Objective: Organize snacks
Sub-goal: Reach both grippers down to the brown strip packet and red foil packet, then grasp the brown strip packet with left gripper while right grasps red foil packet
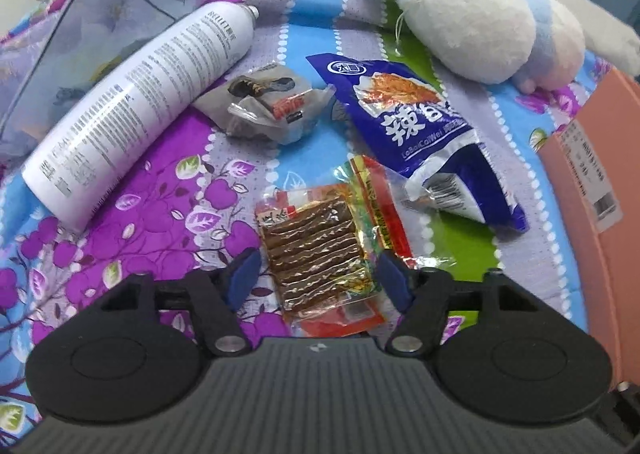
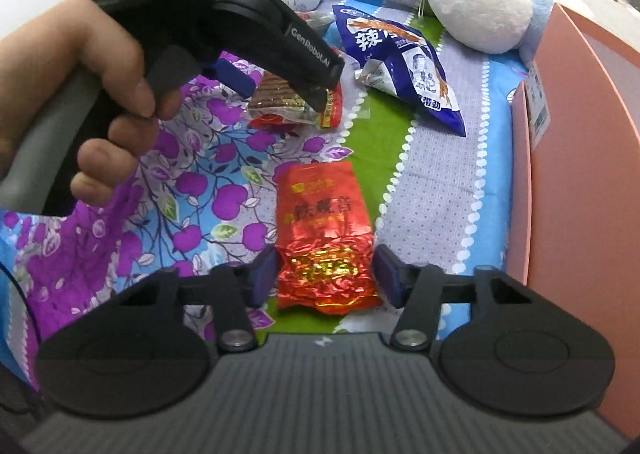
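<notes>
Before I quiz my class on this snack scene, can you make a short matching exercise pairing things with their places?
1. red foil tea packet
2. clear packet of brown strips
3. white spray can
4. white plush toy

a. lying beside a clear bag
b. between the left gripper pads
c. behind the blue snack bag
d. between the right gripper pads

Pairs: 1-d, 2-b, 3-a, 4-c

Open bedsheet (image 2: 440, 189) lies right of the red packet (image 2: 326, 238); pink box (image 2: 580, 173) walls the right; bottle (image 1: 136, 105) blocks the left.

four snack packets (image 1: 320, 250), one bottle (image 1: 136, 113), one plush (image 1: 468, 9)
</notes>
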